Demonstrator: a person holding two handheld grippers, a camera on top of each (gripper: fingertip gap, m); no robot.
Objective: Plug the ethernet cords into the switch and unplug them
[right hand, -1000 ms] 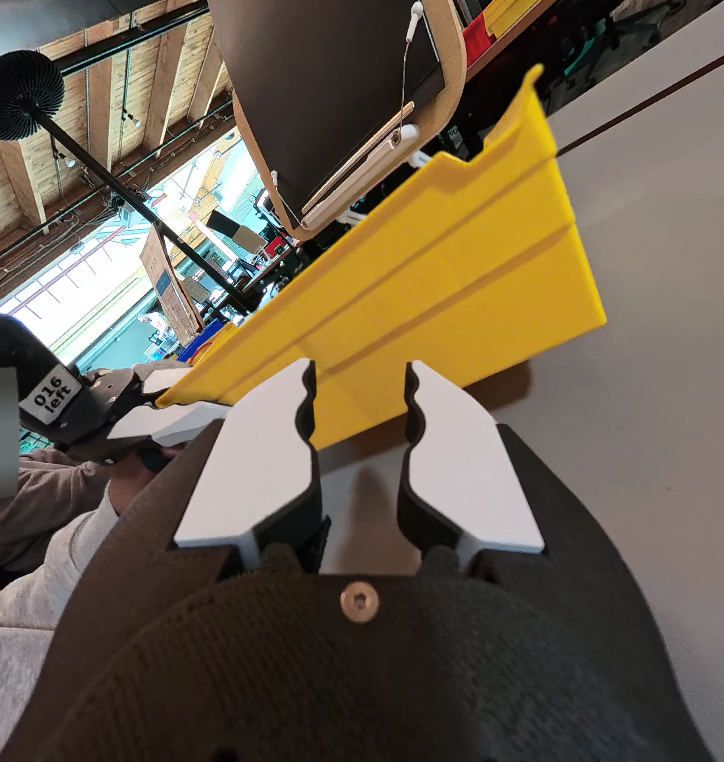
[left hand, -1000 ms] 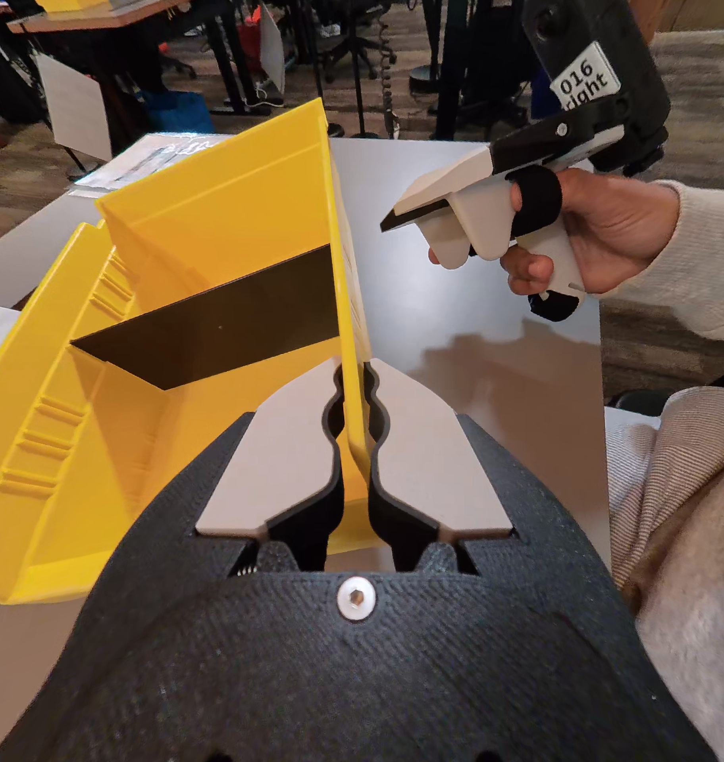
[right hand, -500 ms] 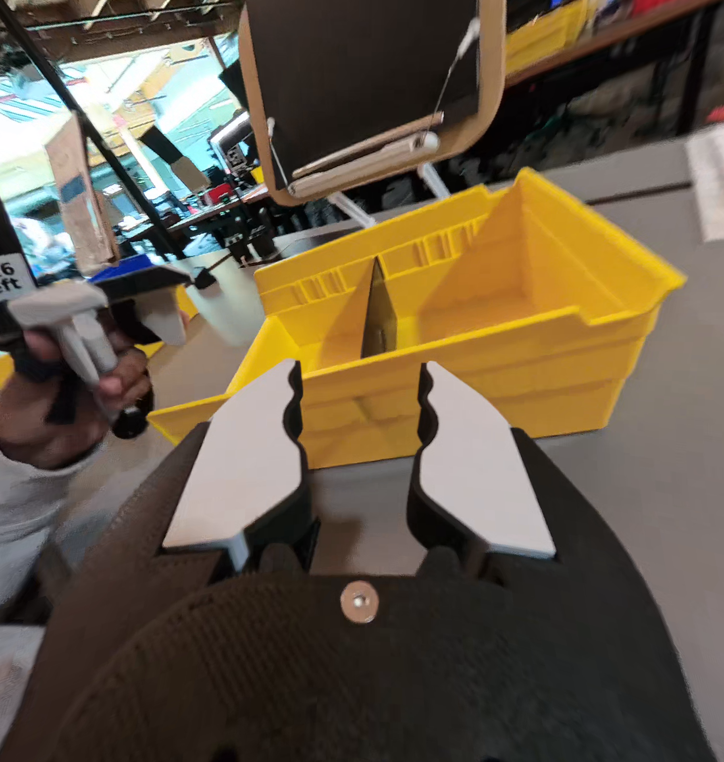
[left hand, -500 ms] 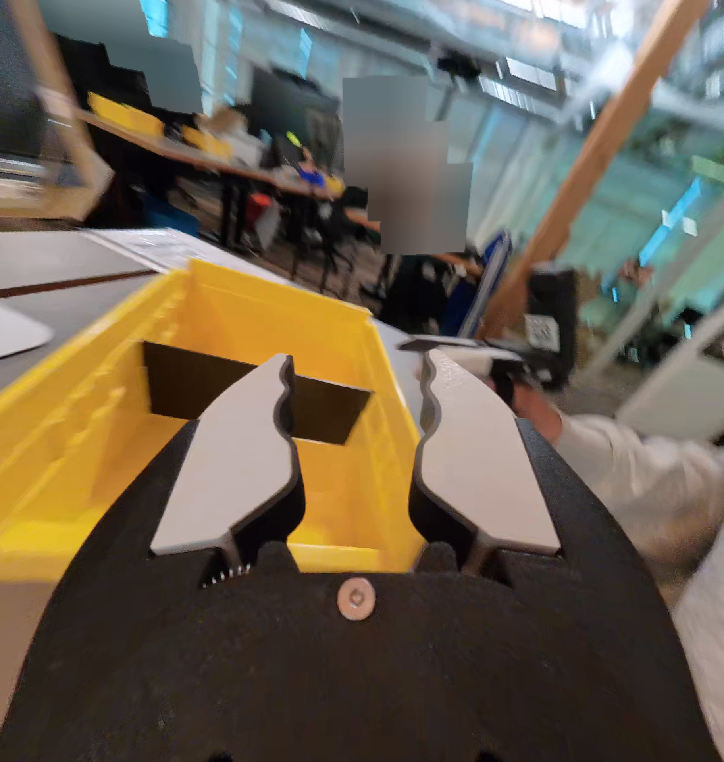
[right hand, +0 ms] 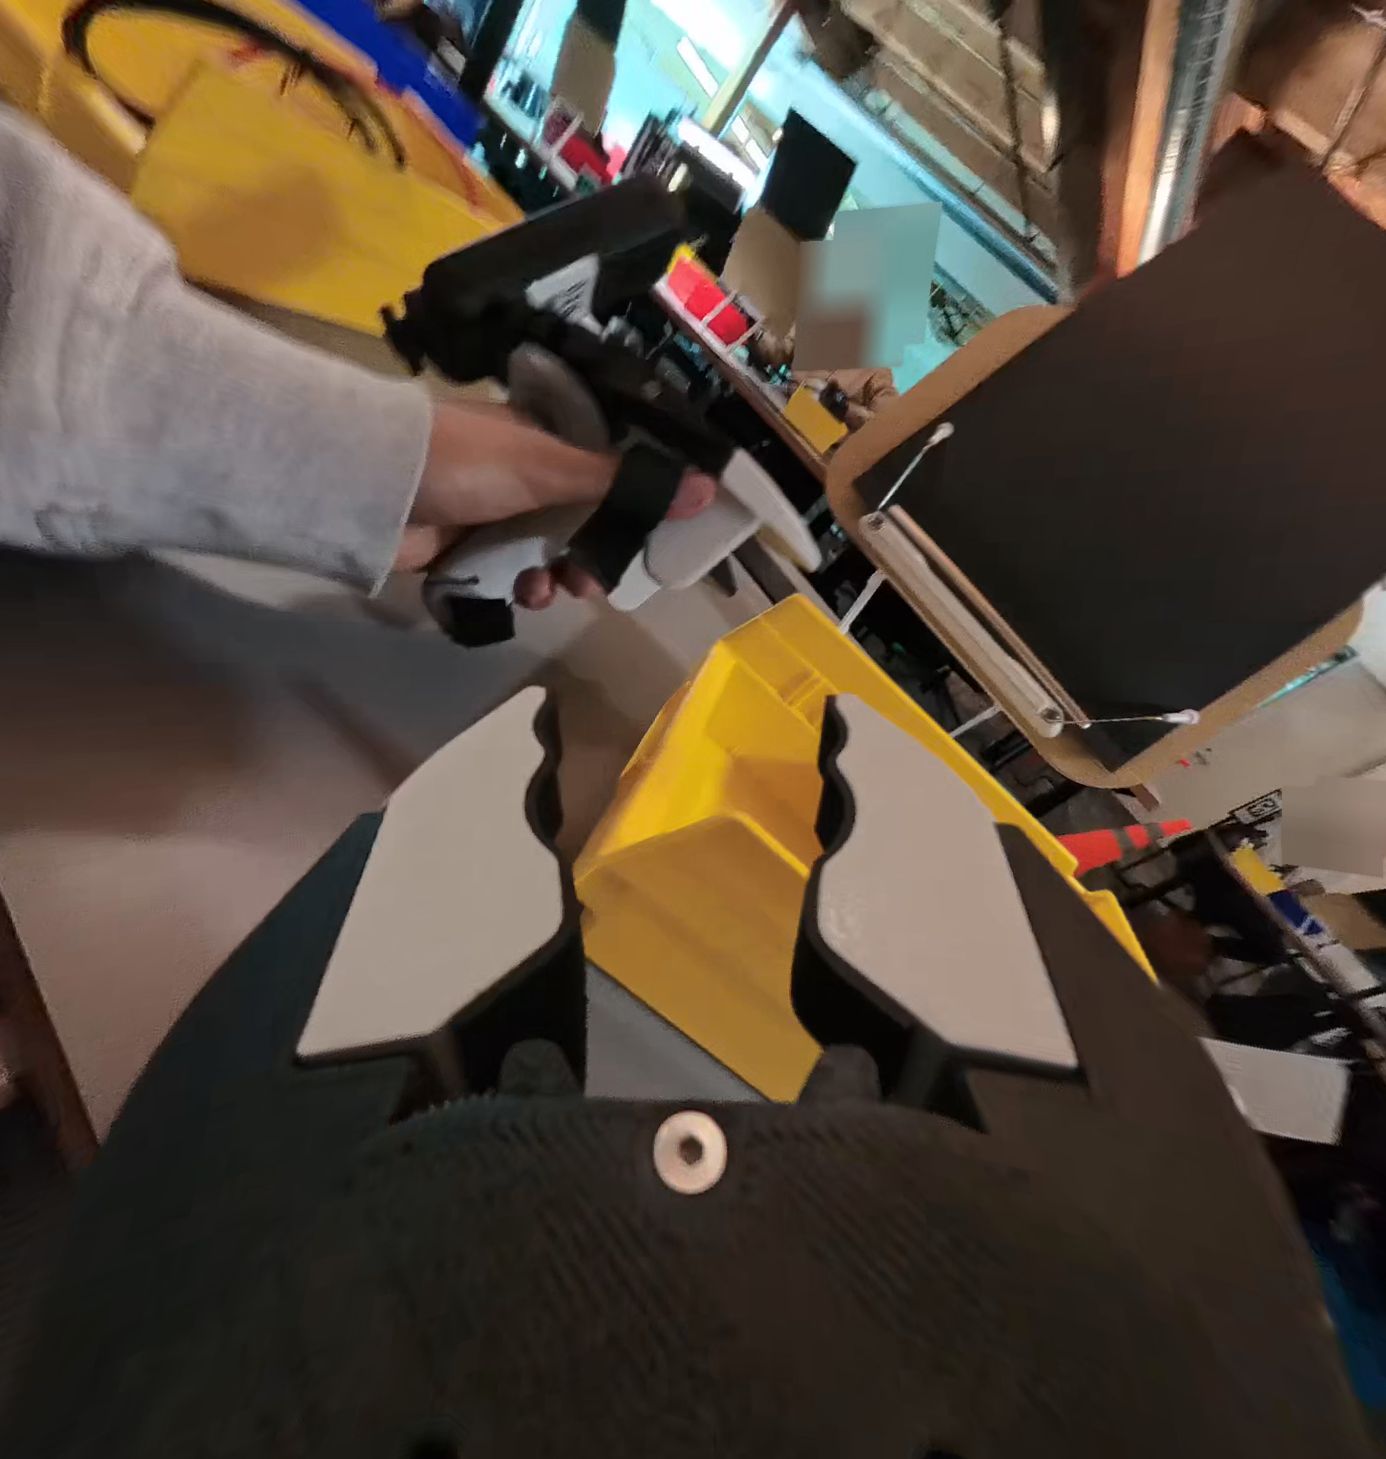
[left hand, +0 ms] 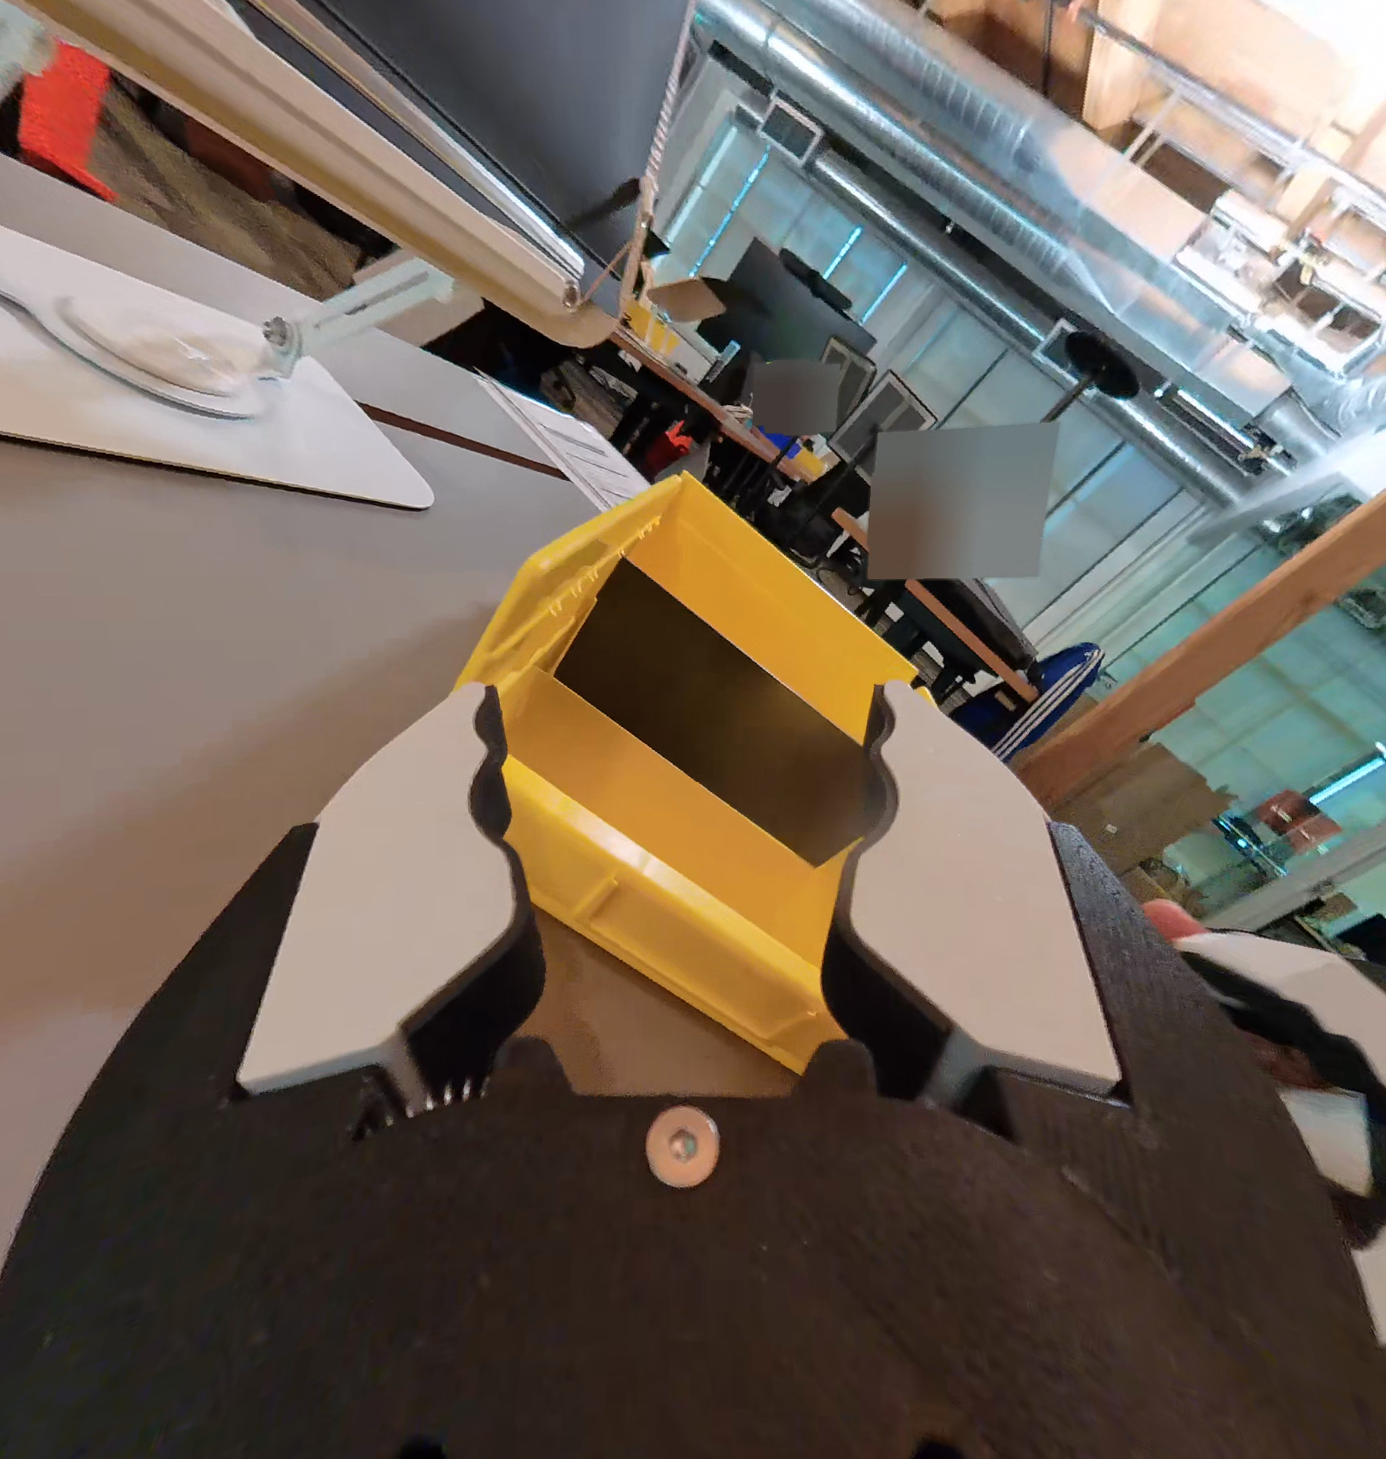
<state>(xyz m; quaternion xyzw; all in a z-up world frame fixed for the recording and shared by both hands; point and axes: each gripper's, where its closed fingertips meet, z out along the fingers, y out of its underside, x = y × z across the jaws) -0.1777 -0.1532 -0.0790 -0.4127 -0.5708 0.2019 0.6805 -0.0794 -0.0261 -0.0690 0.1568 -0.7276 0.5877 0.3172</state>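
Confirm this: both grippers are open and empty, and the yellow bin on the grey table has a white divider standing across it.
Not quite: the divider is black, not white, as the left wrist view shows. The rest holds: the left gripper and right gripper are open and empty, and the yellow bin sits on the grey table.

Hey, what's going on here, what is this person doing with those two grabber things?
A person holds a two-finger gripper in each hand over a grey table. Both the left gripper and the right gripper have their jaws open and hold nothing. They point at a yellow bin with a black divider inside; it looks empty. No ethernet cords or switch are in view.
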